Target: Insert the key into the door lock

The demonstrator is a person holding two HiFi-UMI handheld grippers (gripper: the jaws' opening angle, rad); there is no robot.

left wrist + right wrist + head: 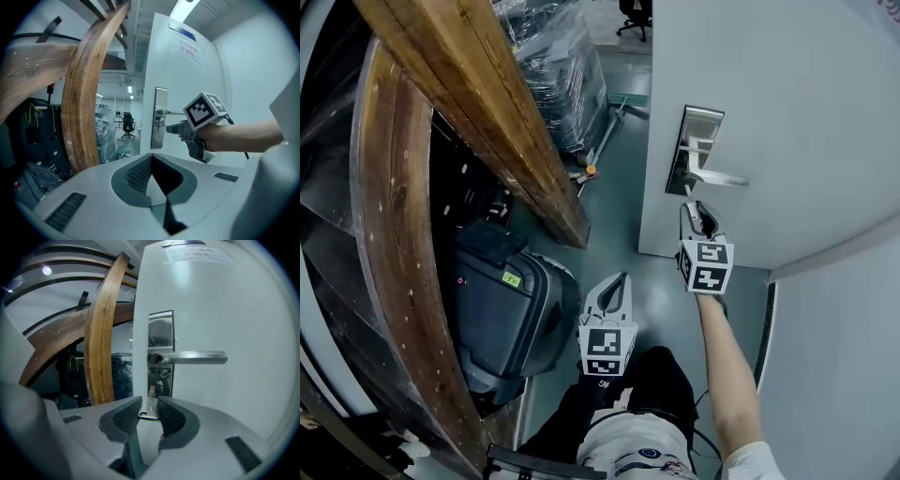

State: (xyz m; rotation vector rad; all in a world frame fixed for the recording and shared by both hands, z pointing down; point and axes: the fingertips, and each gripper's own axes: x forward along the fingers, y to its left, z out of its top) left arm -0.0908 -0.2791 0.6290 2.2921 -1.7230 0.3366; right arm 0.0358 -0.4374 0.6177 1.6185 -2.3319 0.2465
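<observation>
Wooden arch (398, 262): it stands at the far left, brown and curved, and a straight wooden beam (487, 122) leans across in front of it.
Black case (502, 319): it lies on the floor just right of the arch, with a small green label on top.
Wrapped goods (558, 75): a stack under clear foil stands behind the beam, and an office chair (636, 14) stands farther back.
Left gripper (622, 277): it is held low in the middle, well apart from the door. In its own view the 2 tips (151, 158) meet in a point and there is nothing between them.
Floor (619, 206): grey-green and smooth, between the beam and the door.
Right gripper (698, 217): on an outstretched bare arm (727, 366), it is held up directly below the handle. Its 2 jaws are closed on the flat head of the key.
Key (149, 406): silver, pinched between the ribbed pads, its blade pointing up to the lock. The tip is just below and left of the keyhole (159, 386); I cannot tell whether it touches.
Lock plate (694, 150): a tall metal plate near the door's left edge, with the keyhole under the handle.
Handle (192, 357): a straight metal lever, level, pointing right.
Door (787, 94): pale grey, filling the right side, with a paper notice (197, 254) high up whose print is too blurred to read.
</observation>
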